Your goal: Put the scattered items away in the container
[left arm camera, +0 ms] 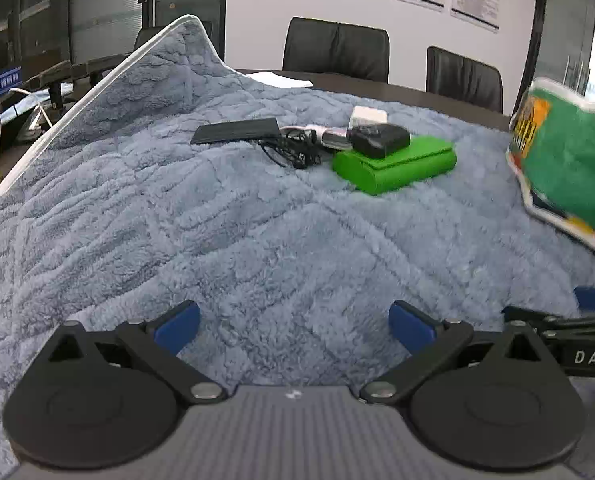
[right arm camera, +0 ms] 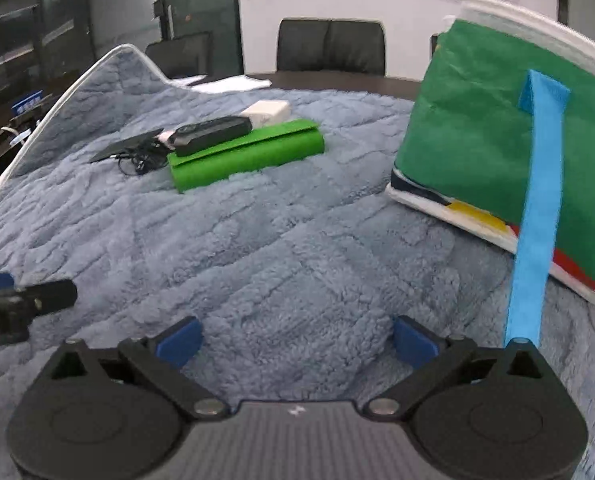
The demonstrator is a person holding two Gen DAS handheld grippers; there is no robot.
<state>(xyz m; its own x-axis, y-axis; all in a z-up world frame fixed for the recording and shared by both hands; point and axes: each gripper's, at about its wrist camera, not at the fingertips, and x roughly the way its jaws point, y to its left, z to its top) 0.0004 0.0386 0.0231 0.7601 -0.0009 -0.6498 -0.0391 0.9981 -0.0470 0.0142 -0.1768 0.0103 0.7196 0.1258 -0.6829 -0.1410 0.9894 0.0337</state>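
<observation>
A pile of small items lies far ahead on a blue-grey blanket point(left arm camera: 257, 240): a green pouch point(left arm camera: 397, 164), a black device point(left arm camera: 379, 140) on top of it, a white block point(left arm camera: 367, 116), a flat black card point(left arm camera: 235, 130) and a tangled black cord point(left arm camera: 293, 150). In the right wrist view the pouch point(right arm camera: 245, 152), the black device point(right arm camera: 213, 134) and the white block point(right arm camera: 267, 112) show too. A green fabric bag point(right arm camera: 509, 152) with a blue strap point(right arm camera: 537, 208) stands at the right; it also shows in the left wrist view point(left arm camera: 569, 164). My left gripper point(left arm camera: 293, 326) and right gripper point(right arm camera: 295, 344) are open and empty, low over the blanket.
The blanket point(right arm camera: 257, 260) covers a dark table point(left arm camera: 377, 88); its white-piped edge point(left arm camera: 97, 92) rises at the left. Black office chairs point(left arm camera: 335, 48) stand behind the table. The other gripper shows at the right edge of the left wrist view point(left arm camera: 577, 336).
</observation>
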